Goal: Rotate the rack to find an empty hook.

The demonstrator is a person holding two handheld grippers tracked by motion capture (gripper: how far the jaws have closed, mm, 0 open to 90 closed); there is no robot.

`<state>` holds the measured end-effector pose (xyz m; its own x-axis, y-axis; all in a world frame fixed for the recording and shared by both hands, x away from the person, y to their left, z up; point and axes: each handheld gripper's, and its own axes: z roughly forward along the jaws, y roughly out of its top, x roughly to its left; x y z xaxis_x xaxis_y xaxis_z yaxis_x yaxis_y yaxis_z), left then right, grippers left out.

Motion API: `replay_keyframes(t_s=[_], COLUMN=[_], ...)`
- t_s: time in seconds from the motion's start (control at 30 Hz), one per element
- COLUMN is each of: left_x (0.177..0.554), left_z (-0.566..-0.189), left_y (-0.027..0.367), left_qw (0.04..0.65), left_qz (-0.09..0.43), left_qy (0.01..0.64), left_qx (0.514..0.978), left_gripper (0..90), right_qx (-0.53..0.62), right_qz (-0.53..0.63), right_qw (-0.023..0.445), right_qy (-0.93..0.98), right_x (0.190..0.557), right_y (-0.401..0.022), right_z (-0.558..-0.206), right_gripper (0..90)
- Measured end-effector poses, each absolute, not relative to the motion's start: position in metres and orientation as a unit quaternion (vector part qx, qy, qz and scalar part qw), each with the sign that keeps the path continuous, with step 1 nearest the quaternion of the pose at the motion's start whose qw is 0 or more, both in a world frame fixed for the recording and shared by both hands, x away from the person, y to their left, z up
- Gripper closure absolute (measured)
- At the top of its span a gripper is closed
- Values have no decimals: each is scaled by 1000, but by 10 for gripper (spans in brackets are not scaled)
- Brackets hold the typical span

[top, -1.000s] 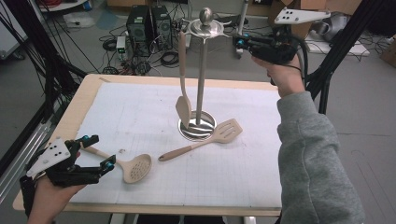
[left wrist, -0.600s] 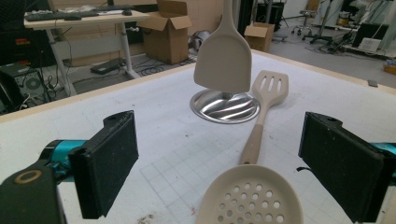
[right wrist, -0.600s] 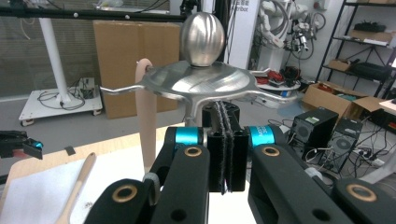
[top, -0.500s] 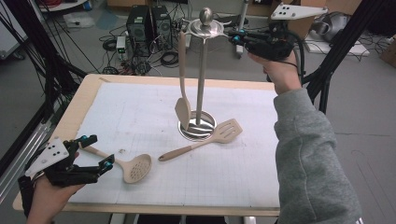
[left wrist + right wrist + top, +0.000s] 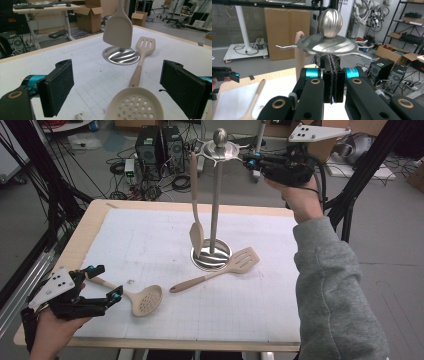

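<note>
A metal utensil stand (image 5: 215, 210) rises from its round base (image 5: 224, 261) at mid table. One beige spatula (image 5: 195, 232) hangs from a hook on its top disc (image 5: 329, 46). A slotted turner (image 5: 220, 271) lies against the base. A perforated skimmer (image 5: 146, 300) lies front left, its handle running between the jaws of my left gripper (image 5: 106, 282), which stands open low over the table. In the left gripper view the skimmer's head (image 5: 136, 106) lies between the pads (image 5: 58, 87). My right gripper (image 5: 251, 161) is shut on nothing, held level just beside the top disc.
A white gridded mat (image 5: 150, 240) covers the wooden table (image 5: 90, 220). Black frame posts (image 5: 45, 180) stand at the left and right. Computers and cables (image 5: 160, 145) lie on the floor beyond the far edge. A grey sleeve (image 5: 330, 285) comes in along the right side.
My right gripper has edged slightly left toward the stand's top. The left gripper and the utensils have stayed put.
</note>
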<state>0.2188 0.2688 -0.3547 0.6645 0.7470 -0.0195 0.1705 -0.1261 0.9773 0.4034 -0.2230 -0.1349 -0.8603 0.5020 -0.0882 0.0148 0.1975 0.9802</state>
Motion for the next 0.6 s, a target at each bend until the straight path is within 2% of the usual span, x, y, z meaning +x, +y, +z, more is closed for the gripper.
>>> replay_keyframes(t_s=[0.6], left_x=[222], left_z=[-357], left_y=[271], left_qw=[579], left_qz=[246], left_qy=[331], left_qx=[704], left_gripper=[122], right_qx=[162], right_qz=[607], right_qw=[193], right_qy=[754], right_x=[396], right_y=[-216], right_z=[-133], right_gripper=[898])
